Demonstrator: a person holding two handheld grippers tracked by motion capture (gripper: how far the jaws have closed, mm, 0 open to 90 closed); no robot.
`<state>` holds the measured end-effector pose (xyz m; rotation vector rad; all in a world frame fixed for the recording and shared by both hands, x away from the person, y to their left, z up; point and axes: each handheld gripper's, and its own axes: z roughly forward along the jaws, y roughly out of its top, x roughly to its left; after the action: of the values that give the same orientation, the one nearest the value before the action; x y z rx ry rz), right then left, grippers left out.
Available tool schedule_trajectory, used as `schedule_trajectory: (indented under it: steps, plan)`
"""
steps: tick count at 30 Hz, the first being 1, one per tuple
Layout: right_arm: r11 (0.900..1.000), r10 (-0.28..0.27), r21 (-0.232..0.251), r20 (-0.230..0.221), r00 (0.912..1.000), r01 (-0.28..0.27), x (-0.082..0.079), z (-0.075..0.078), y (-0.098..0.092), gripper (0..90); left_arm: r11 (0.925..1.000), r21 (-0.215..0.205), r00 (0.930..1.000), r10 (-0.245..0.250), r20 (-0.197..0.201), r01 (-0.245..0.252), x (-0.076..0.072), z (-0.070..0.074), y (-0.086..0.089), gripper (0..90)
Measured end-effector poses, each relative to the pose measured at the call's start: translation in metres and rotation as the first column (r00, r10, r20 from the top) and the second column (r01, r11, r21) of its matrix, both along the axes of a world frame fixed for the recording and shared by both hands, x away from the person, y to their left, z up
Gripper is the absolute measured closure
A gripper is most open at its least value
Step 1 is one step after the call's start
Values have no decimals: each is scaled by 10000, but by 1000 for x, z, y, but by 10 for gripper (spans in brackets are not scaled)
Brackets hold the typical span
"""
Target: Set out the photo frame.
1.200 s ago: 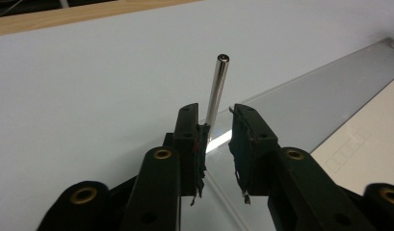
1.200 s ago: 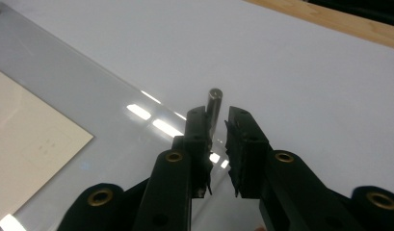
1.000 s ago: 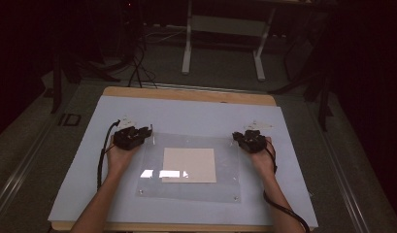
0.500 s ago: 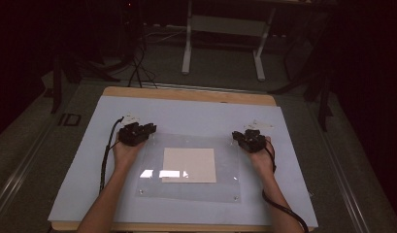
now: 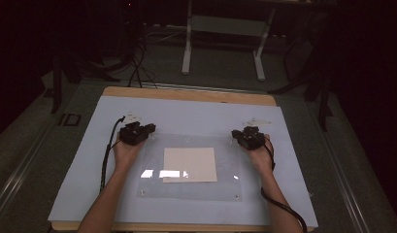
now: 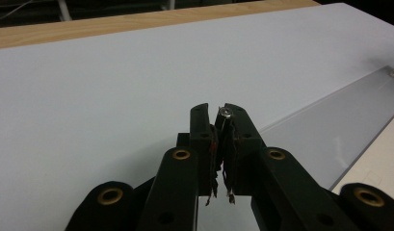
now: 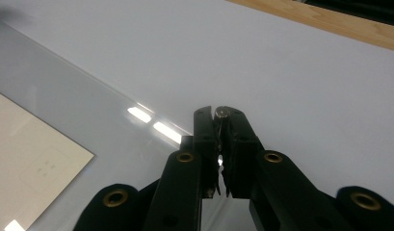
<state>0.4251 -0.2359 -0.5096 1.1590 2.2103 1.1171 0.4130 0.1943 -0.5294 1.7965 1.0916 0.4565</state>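
Note:
A clear acrylic plate (image 5: 225,182) lies on the pale mat (image 5: 186,114) with a cream paper sheet (image 5: 190,164) under it. My left gripper (image 5: 140,131) is at the plate's far left corner. Its jaws have just been closing, and in the left gripper view (image 6: 214,110) they are shut on a small silver screw (image 6: 227,112) pinched between the tips. My right gripper (image 5: 245,136) rests at the far right corner. In the right gripper view (image 7: 218,113) it is shut on another small screw (image 7: 222,112).
The mat covers a wooden table (image 5: 186,93) whose edge shows at the back. Small fasteners sit at the plate's near corners (image 5: 237,196). White marks lie on the mat just beyond each gripper (image 5: 133,116). A metal stand (image 5: 223,29) is on the floor behind.
My left gripper has shifted slightly right and away, onto the plate's far left corner. The right gripper has stayed where it was.

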Motion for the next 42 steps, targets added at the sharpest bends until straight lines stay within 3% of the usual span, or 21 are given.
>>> schedule_trajectory:
  steps: [4, 8, 19, 24, 31, 34, 41, 42]
  plan:
    - [10000, 14, 6, -222, 9998, -14, 2, 1, 0, 849, 9998, -187, 10000, -1, -90, 0, 1, -1, 1, 838]
    - [9991, 178, 397, -898, 9958, -143, 10, 2, -2, 838, 9996, -271, 9998, -43, -177, 38, 2, -1, 2, 835]
    - [9980, 3, 626, -1467, 9892, 90, 17, 4, -3, 841, 9974, -606, 9953, -448, -859, 396, 11, 2, 8, 830]
    - [9932, -233, 1069, -2036, 9788, 459, 26, 4, -5, 841, 9945, -1034, 9888, -302, -1464, 151, 21, 3, 9, 831]
    - [9881, -273, 1403, -2415, 9700, 627, 34, 4, -7, 841, 9893, -1443, 9840, -44, -1780, -217, 27, 2, 8, 834]
    - [9816, -382, 1708, -2613, 9645, 852, 39, 3, -8, 841, 9808, -1874, 9786, 155, -2051, -548, 31, 0, 8, 833]
    - [9762, -646, 1819, -2774, 9586, 1184, 46, 2, -6, 848, 9827, -1578, 9662, 547, -2518, -968, 40, 3, 3, 848]
    - [9774, -701, 1732, -2747, 9590, 1211, 47, 3, -5, 849, 9797, -1614, 9597, 720, -2718, -1192, 43, 3, 2, 848]
